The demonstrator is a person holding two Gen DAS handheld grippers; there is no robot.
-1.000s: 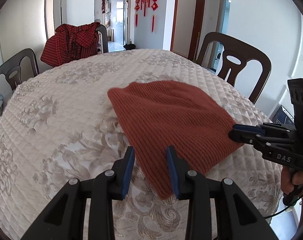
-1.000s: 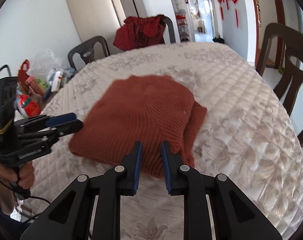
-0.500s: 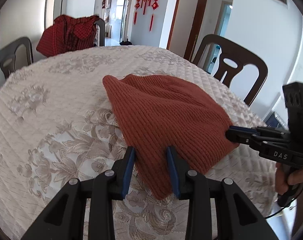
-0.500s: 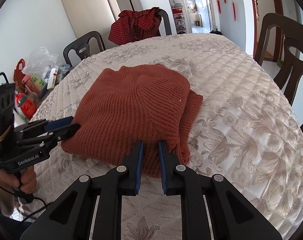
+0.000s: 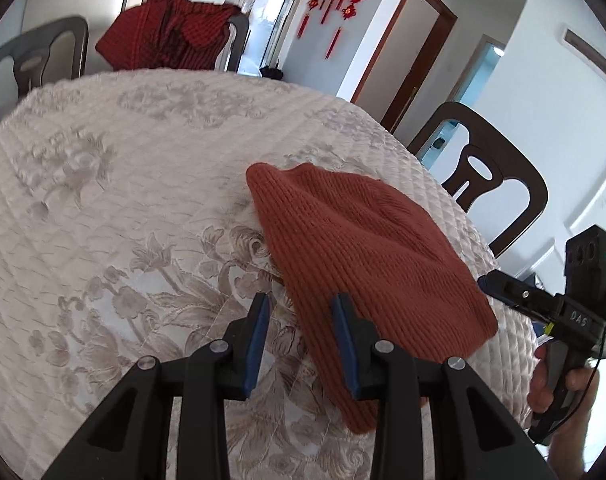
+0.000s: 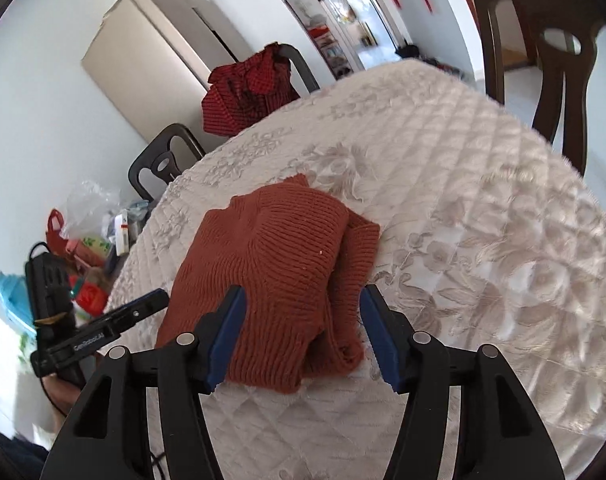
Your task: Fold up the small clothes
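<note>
A rust-red knitted garment lies folded on the quilted tablecloth; it also shows in the right wrist view. My left gripper is open at the garment's left near edge, empty, just above the cloth. My right gripper is wide open, its jaws standing on either side of the garment's near edge, holding nothing. Each gripper shows in the other's view: the right one by the garment's right corner, the left one by its left edge.
Dark chairs stand around the table; one at the far side carries a red checked garment. Bags and clutter lie left of the table. The table edge is close under the right gripper.
The right gripper has opened wide from nearly shut and let go of the garment's near edge. The left gripper has shifted left, so the garment now lies more to its right.
</note>
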